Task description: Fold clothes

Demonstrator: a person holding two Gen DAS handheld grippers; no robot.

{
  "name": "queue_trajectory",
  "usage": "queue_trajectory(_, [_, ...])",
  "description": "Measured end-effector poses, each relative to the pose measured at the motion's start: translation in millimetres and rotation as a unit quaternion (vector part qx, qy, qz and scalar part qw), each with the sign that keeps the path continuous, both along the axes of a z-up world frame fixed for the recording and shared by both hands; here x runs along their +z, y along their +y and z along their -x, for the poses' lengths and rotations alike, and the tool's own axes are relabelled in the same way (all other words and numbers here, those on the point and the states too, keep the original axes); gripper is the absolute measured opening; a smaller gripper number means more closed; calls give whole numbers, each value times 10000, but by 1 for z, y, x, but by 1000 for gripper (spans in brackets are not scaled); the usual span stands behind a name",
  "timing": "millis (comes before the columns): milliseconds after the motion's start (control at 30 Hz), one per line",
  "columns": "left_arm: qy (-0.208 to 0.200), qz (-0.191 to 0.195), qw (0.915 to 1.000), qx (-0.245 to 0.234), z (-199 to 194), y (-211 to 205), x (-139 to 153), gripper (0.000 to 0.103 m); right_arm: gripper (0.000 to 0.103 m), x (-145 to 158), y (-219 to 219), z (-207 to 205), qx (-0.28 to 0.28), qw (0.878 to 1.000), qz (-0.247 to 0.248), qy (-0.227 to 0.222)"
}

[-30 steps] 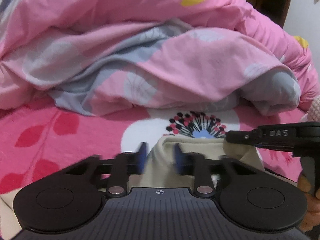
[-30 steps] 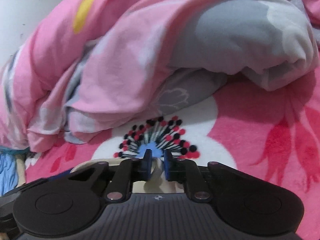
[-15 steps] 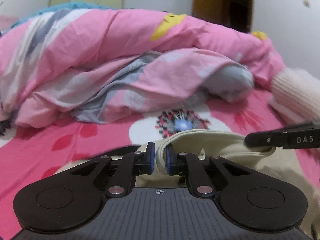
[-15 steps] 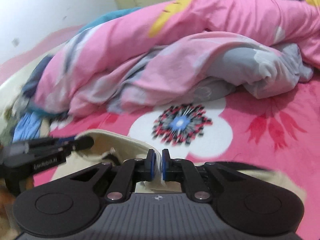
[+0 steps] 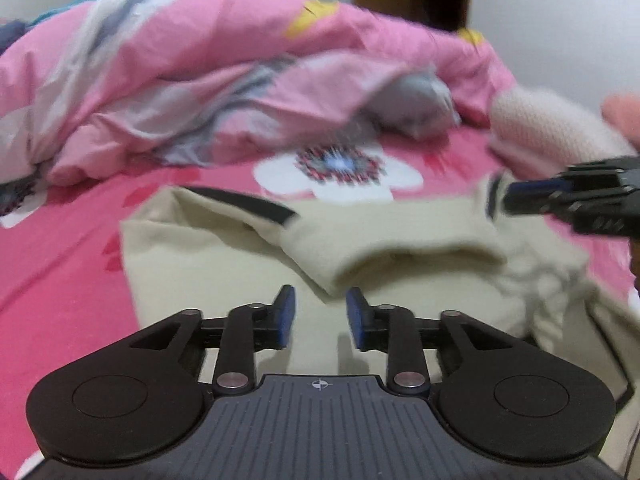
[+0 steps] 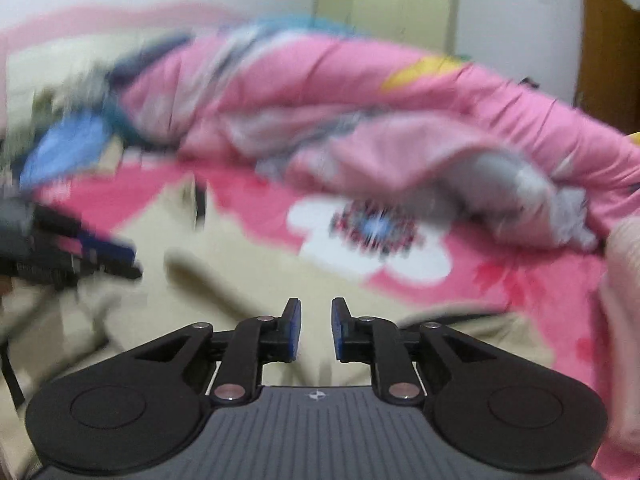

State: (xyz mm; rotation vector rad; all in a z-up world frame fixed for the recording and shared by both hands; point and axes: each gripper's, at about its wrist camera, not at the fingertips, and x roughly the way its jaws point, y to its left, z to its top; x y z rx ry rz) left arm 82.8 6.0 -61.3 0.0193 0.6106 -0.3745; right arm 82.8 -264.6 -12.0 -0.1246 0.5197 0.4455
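Cream-coloured cloth, a garment with a dark trim band, lay spread on the bed's bright pink floral blanket, just in front of both grippers. In the left wrist view the left gripper hung over the garment with its blue-padded fingers apart and opening; a folded edge of the cloth rose just beyond the tips, but nothing was pressed between the pads. At the right edge of that view the right gripper reached in from the side, its tip close to a raised edge of the cloth; blur hid whether it touched.

In the right wrist view the right gripper had its fingers parted by a narrow gap and opening, with cloth beneath them and nothing clamped. The left gripper appeared at the left edge, blurred, over the same garment.

Behind the garment a crumpled pink and grey duvet was heaped across the bed. A white flower with a dark-dotted centre was printed on the blanket between duvet and garment. A pale knitted sleeve showed at the right.
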Motion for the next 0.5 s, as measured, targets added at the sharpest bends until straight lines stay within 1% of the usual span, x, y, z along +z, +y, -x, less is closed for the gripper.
queue_trajectory(100, [1, 400, 9987, 320, -18, 8, 7, 35, 20, 17, -10, -32, -167, 9949, -983, 156])
queue_trajectory(133, [12, 535, 9977, 423, -24, 10, 9, 38, 20, 17, -10, -44, -205, 9919, -1233, 226])
queue_trajectory(167, [24, 670, 9964, 527, -31, 12, 11, 39, 20, 12, -7, -56, -204, 9898, -1375, 317])
queue_trajectory(200, [27, 785, 9951, 608, -38, 13, 12, 40, 20, 3, -1, -66, -182, 9884, -1442, 435])
queue_trajectory(233, [14, 860, 9942, 642, -44, 12, 13, 40, 20, -10, 6, -73, -164, 9881, -1409, 600])
queue_trajectory(300, [-19, 917, 9941, 587, -57, 5, 15, 41, 20, -47, 24, -86, -143, 9870, -1182, 1077])
queue_trajectory(333, [-25, 842, 9953, 482, -61, -1, 14, 41, 20, -67, 33, -89, -175, 9859, -1018, 1316])
queue_trajectory(367, [-28, 667, 9971, 374, -65, -10, 11, 41, 19, -79, 37, -85, -207, 9876, -922, 1253])
queue_trajectory(400, [-62, 400, 9987, 322, -67, -19, 6, 41, 20, -81, 38, -78, -171, 9907, -852, 1047])
queue_trajectory(433, [-120, 30, 9995, 282, -67, -28, -3, 43, 20, -75, 37, -75, -154, 9919, -795, 977])
queue_trajectory(467, [-178, -340, 9990, 242, -66, -38, -11, 46, 20, -66, 34, -74, -193, 9920, -766, 990])
queue_trajectory(500, [-236, -710, 9970, 201, -66, -47, -19, 48, 20, -58, 29, -71, -233, 9928, -749, 909])
